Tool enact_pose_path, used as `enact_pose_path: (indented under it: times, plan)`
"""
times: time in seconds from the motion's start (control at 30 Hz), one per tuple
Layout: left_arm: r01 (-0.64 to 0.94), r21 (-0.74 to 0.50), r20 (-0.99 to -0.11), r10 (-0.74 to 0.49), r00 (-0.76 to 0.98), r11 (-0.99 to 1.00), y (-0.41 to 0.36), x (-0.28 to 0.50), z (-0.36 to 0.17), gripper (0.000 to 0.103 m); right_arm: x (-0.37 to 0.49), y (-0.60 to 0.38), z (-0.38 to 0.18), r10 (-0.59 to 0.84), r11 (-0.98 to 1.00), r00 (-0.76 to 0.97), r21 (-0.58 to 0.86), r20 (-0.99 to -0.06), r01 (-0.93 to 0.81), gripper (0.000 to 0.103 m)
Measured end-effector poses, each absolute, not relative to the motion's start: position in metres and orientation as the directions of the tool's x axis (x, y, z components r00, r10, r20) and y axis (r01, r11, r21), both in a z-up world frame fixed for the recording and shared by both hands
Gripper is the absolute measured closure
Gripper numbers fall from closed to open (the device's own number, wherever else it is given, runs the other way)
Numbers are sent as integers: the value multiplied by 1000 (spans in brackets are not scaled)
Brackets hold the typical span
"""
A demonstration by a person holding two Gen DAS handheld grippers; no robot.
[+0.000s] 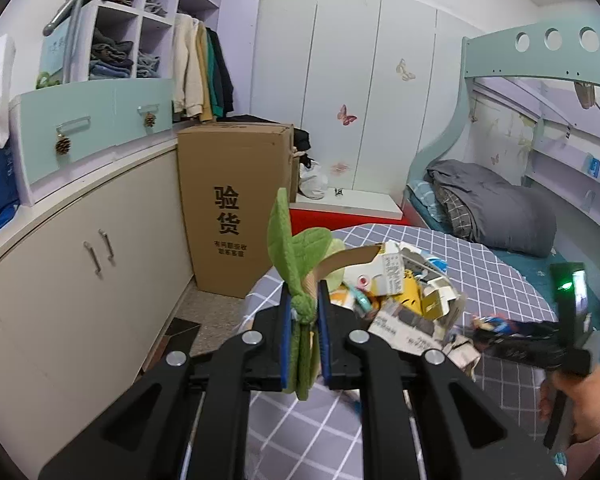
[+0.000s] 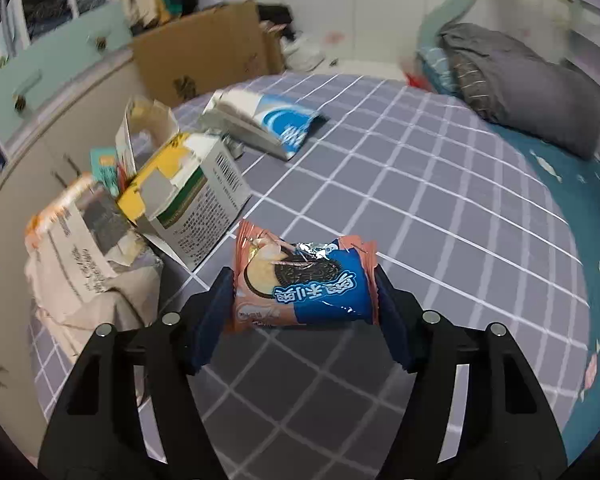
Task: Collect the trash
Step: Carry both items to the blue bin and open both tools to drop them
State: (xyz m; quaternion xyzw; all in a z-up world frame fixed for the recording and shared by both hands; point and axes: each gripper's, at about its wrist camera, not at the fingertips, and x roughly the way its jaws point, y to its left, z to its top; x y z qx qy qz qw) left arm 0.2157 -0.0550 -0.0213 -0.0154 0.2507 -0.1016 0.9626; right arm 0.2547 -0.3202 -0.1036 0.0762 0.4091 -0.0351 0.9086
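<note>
My left gripper (image 1: 304,292) is shut on a green, leaf-shaped fabric piece (image 1: 296,248) that sticks up between its blue pads. Just behind it, a heap of trash (image 1: 404,292) made of torn boxes and wrappers lies on the grey checked bedspread (image 1: 500,272). In the right wrist view, a pink and blue cookie packet (image 2: 312,280) sits crosswise between the pads of my right gripper (image 2: 302,284), and both pads touch its ends. The right gripper (image 1: 512,340) also shows at the right of the left wrist view, held by a hand (image 1: 576,392).
Left of the packet stand an open white and yellow carton (image 2: 196,200), a printed bag (image 2: 80,248) and a flattened blue and white box (image 2: 268,124). A tall cardboard box (image 1: 236,204) stands on the floor by the cabinets (image 1: 80,260). A grey quilt (image 1: 496,208) lies on the bed.
</note>
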Motion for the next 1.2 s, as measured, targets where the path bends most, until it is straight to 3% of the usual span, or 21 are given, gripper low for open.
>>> enact_pose_path:
  times: [0.23, 0.53, 0.83, 1.2]
  plan:
    - [144, -89, -493, -169, 854, 986, -11, 191, -32, 92, 206, -288, -49, 9, 987, 773, 129, -635, 94, 39]
    - [31, -99, -523, -79, 849, 995, 56, 163, -53, 92, 192, -163, -19, 259, 965, 794, 173, -550, -195, 39]
    - [-116, -94, -612, 34, 790, 989, 131, 158, -103, 92, 214, -4, -71, 454, 880, 656, 186, -603, -438, 39]
    - [-272, -97, -769, 102, 631, 957, 218, 189, -197, 91, 252, 113, -161, 484, 841, 520, 210, -703, -499, 39]
